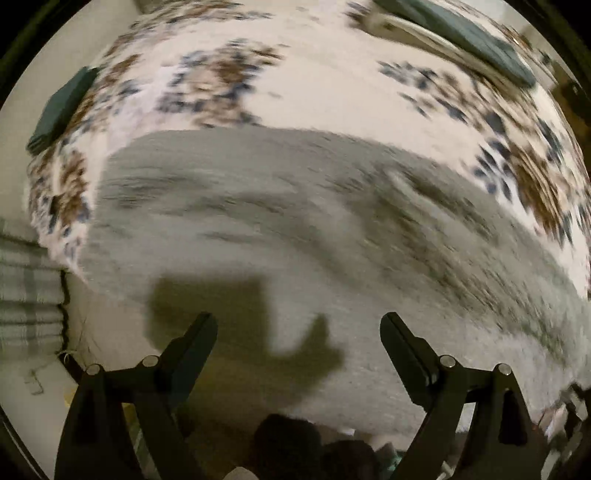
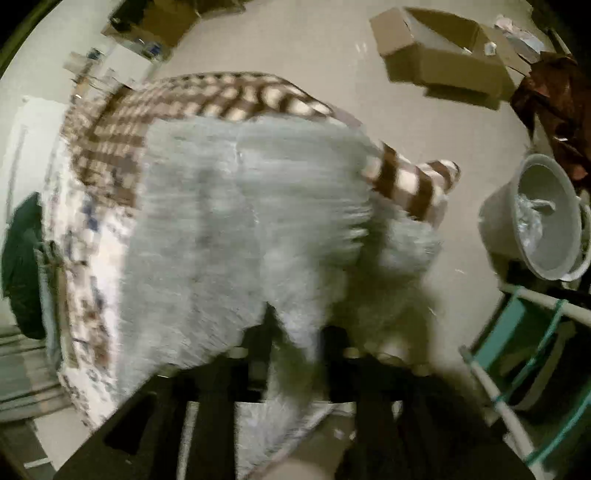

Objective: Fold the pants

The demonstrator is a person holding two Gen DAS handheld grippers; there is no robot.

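Folding looks barely begun: the pants [image 1: 295, 229] lie mostly flat on the bed [image 1: 314, 88]. Right gripper [image 2: 295, 350] clamps a pants edge; left gripper [image 1: 299, 332] hovers, fingers apart.

A white bedcover [image 1: 325, 92] with brown and blue flower patches is spread over the bed, and a brown and white checked blanket [image 2: 122, 133] lies at its far end. Two dark green folded items [image 1: 61, 110] [image 1: 476, 33] rest on the bedcover, one at the left edge and one at the upper right. On the pale floor [image 2: 295, 48] stand an open cardboard box [image 2: 439, 48], a grey bucket [image 2: 546, 221] and a teal and white frame [image 2: 532, 332].
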